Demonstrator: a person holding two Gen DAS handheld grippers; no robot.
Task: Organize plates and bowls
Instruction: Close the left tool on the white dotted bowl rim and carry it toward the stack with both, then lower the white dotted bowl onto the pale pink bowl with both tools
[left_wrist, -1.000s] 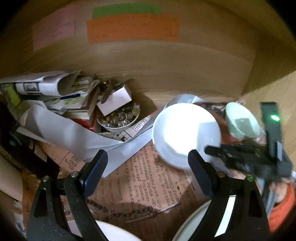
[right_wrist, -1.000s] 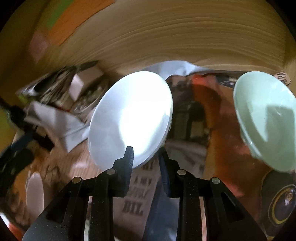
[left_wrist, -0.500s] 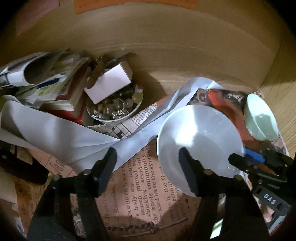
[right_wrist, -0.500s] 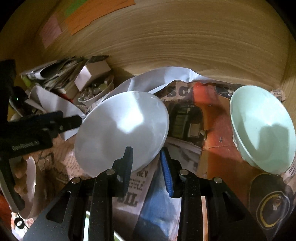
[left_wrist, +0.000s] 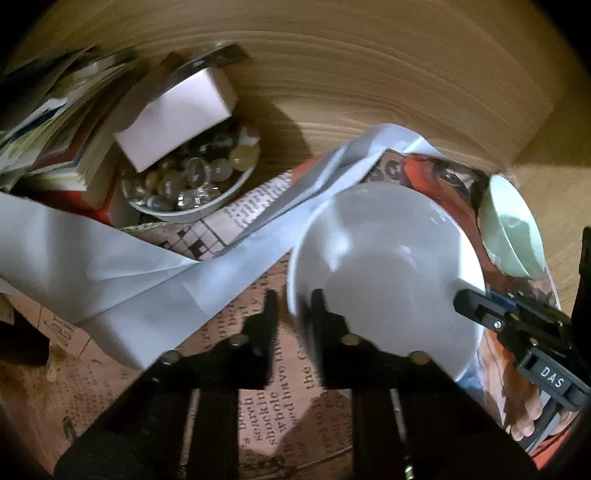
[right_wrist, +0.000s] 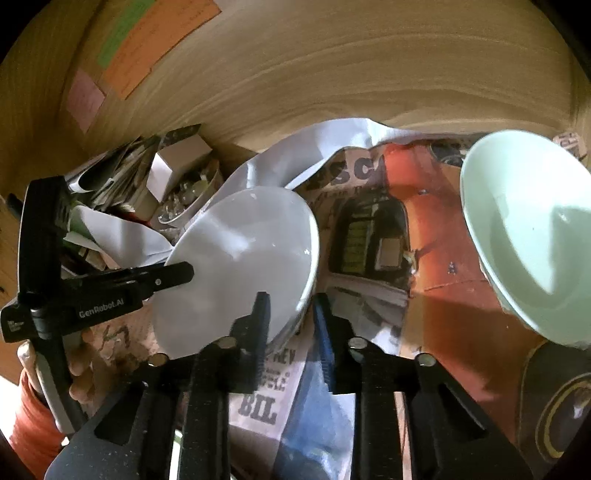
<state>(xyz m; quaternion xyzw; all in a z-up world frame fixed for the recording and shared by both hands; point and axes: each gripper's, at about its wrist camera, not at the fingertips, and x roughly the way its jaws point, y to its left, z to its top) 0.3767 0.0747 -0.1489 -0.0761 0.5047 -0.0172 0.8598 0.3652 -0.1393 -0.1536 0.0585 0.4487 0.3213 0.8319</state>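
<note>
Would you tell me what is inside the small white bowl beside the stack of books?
The small white bowl holds glassy beads or stones, clear, amber and grey. A white box lies tilted over its far rim, covering that part of the contents; the bowl's bottom is hidden beneath the heap.

Three bowls show: one white bowl (left_wrist: 388, 266), one pale green bowl (right_wrist: 528, 229) and one small bowl of glass beads (left_wrist: 192, 184). There are two grippers, left (left_wrist: 291, 310) and right (right_wrist: 290, 314), one white box (left_wrist: 177, 114) and one white paper sheet (left_wrist: 122, 266). The books stacked at the left are too blurred to count, perhaps several.
</note>
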